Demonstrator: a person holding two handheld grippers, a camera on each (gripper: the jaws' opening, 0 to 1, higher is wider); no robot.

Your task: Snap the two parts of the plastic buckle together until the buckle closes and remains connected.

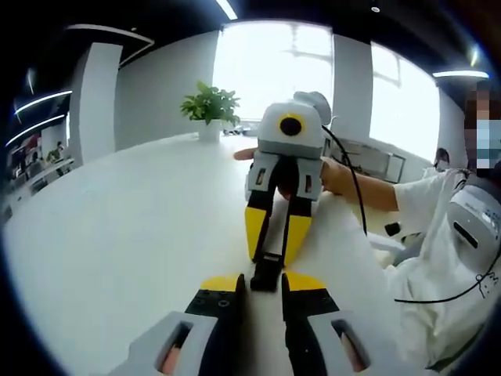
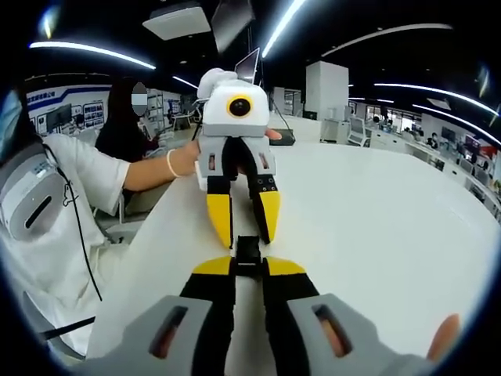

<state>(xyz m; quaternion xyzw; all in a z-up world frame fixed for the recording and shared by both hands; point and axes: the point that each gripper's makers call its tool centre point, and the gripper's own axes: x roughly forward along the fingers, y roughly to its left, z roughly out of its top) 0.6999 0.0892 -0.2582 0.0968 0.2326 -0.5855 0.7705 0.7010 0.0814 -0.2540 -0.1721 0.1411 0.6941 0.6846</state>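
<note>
Both grippers, left (image 1: 261, 280) and right (image 2: 249, 266), clamp the buckle (image 1: 266, 270) between them; halves appear joined, latch unconfirmed.

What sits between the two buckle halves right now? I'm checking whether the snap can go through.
Nothing visible does. The left tool and right tool face each other tip to tip over the white table, with the black buckle held between them. Whether its halves are fully latched can't be told.

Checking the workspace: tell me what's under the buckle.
White table lies under the black buckle, held between the left gripper and right gripper. The patch directly beneath is hidden by buckle and jaws.
</note>
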